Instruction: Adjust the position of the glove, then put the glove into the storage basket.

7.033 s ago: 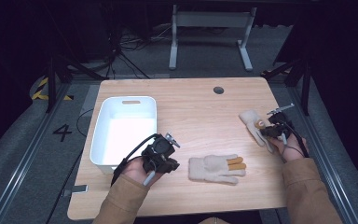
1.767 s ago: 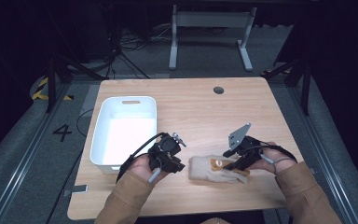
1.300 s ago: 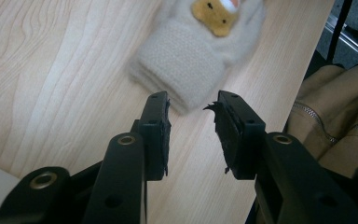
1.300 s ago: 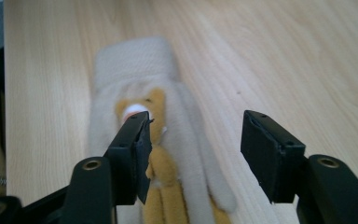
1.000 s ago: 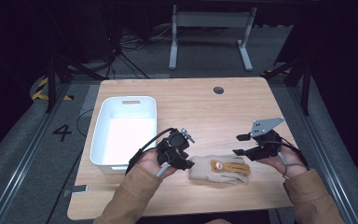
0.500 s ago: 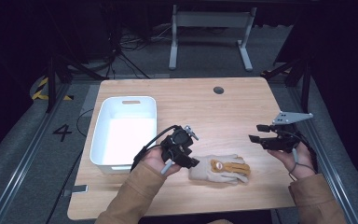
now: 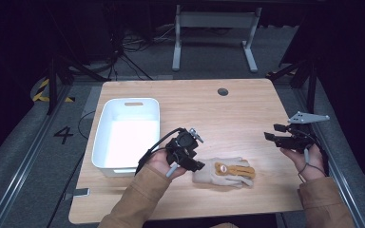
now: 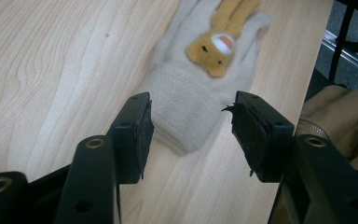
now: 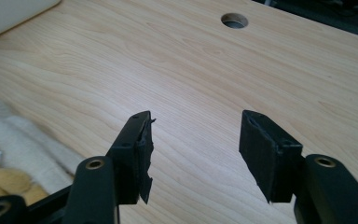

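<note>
Gloves now stacked: one cream glove (image 7: 224, 172) with an orange rabbit patch lies on the table (image 7: 247, 109) near the front edge, at about 6 o'clock from the table's middle. Seven seconds back the two gloves lay apart, one at the right side in the right tongs; now that one sits on top of its mate, cuffs toward the left hand.

Left gripper (image 7: 190, 156): its jaws have just been opening. In the left gripper view the cuff (image 8: 186, 112) lies between the two black jaws, but neither pad presses on it, so the jaws stand open and the glove is let go. My reading: the pairing step is finished and the pile rests free.

Right gripper (image 7: 276, 137): pulled away to 3 o'clock of the gloves, well apart from them, and it has kept drifting outward over the last second. Jaws wide, nothing between them; bare wood under them in the right gripper view.

Pose: left hand low, gripper tilted down toward the cuff at 9 o'clock of the gloves. Right hand raised off the table, gripper roughly level, pointing toward 9 o'clock.

White bin (image 7: 128, 133) stands at 10 o'clock from the gloves. Likely destination, I judge.
</note>
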The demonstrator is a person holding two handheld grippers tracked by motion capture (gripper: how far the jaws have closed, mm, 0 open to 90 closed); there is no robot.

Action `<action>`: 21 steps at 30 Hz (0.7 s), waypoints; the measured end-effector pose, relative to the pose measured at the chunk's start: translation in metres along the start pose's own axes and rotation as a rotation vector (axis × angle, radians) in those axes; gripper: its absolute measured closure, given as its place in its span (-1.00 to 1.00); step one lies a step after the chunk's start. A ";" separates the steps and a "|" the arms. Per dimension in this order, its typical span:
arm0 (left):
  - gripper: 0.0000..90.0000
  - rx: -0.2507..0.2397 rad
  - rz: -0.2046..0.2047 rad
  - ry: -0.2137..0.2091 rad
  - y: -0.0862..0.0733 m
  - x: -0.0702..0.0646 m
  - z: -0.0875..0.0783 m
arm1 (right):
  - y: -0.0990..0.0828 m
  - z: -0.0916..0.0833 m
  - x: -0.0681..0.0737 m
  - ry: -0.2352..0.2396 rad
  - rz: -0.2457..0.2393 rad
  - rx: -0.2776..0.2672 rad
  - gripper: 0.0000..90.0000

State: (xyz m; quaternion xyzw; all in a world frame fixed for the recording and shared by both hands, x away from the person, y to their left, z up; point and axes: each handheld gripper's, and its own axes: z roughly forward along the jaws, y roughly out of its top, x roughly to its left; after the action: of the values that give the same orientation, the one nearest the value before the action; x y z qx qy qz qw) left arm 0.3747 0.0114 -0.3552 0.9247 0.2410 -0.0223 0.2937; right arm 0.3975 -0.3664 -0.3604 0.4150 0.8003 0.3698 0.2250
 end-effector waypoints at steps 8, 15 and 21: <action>0.01 -0.008 0.021 0.001 0.000 0.000 0.009 | -0.017 0.010 -0.022 -0.056 0.071 0.025 -0.02; -0.15 -0.020 0.035 -0.012 -0.001 0.000 0.024 | -0.023 0.015 -0.029 -0.059 0.096 0.042 -0.02; -0.42 -0.073 0.056 -0.009 -0.001 -0.002 0.034 | -0.024 0.016 -0.029 -0.056 0.092 0.040 -0.03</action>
State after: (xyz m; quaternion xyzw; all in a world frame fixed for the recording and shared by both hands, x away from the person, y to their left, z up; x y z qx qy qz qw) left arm 0.3765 -0.0080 -0.3837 0.9197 0.2145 -0.0096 0.3287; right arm 0.4120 -0.3937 -0.3875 0.4661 0.7810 0.3517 0.2217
